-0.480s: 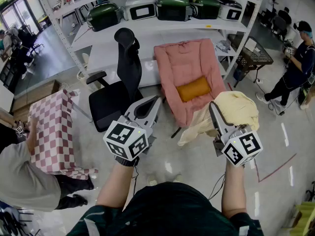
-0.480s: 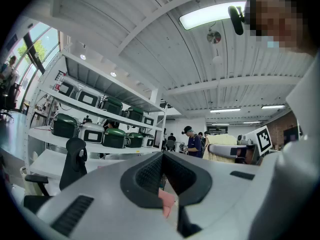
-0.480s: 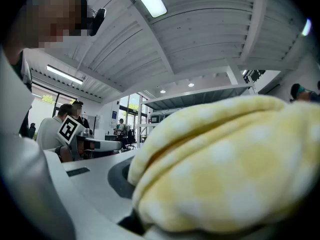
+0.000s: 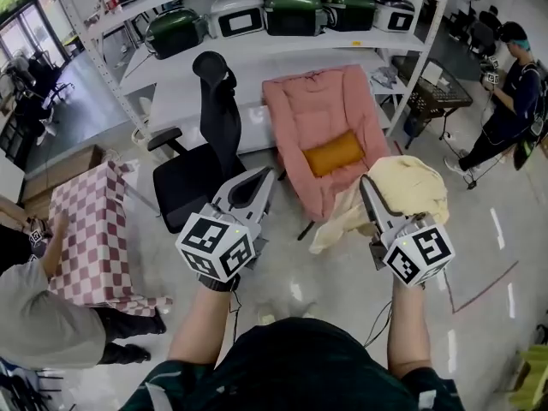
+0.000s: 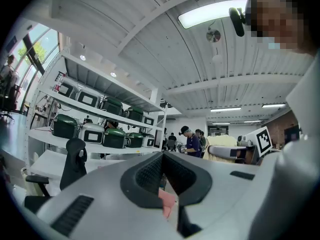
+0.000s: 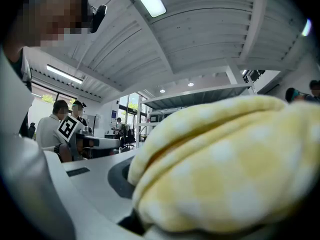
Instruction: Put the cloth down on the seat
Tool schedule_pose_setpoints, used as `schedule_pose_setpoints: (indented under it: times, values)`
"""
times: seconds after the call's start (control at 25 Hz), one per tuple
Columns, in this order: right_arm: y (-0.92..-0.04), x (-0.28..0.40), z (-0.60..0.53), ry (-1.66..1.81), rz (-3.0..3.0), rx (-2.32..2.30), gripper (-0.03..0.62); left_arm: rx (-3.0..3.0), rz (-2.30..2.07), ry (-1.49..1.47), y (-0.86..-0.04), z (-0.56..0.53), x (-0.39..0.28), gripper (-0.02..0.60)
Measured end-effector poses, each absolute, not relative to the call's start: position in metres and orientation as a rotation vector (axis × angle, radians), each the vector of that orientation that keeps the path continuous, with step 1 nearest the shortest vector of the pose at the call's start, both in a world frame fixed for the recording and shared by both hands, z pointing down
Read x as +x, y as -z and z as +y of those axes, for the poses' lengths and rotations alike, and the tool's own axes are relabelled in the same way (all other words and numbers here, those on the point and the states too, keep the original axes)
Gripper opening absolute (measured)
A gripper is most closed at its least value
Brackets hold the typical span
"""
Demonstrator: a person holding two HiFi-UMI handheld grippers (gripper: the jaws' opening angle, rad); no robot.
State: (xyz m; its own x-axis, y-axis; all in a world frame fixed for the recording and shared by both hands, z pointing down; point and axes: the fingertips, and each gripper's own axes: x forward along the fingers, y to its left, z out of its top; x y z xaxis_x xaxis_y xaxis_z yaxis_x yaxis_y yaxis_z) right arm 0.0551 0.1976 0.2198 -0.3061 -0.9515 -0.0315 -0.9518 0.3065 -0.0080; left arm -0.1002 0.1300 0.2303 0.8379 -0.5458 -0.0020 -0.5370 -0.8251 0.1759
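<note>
R gripper [image 4: 368, 187] is pinched narrow on the yellow cloth [image 4: 413, 187], bunched in the air at 3 o'clock, clear of the pink seat [image 4: 321, 110] at 1. L gripper [image 4: 269, 175]: tips together, 0 in it. Risks imo: the hanging tail catches the seat's front edge and slides to the floor. 1-point grip, so the cloth lands balled on the orange cushion [image 4: 336, 154].

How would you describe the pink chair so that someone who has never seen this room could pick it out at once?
Find the tall white shelf rack loaded with green and white cookers; two seats stand before it. The pink chair is the right-hand one in the head view, beside the black office chair, and it alone has soft padding and an orange cushion.
</note>
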Motion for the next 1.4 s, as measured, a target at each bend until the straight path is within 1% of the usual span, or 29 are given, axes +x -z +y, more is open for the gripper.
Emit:
schedule_pose_setpoints:
  times: [0.4,0.96,1.4]
  values:
    - [-0.222,0.073,0.202,0.008,2.505,-1.809,0.048,2.860,-0.893,0.074,-0.224,0.133,-0.094,0.006]
    - [-0.238,0.138,0.209,0.031,2.496,-1.817,0.048,2.805,-1.038,0.044,-0.235,0.137,-0.069,0.006]
    - [-0.270,0.147,0.181,0.104,2.481,-1.845,0.048,2.781,-1.049,-0.004,-0.262,0.116,-0.067,0.006]
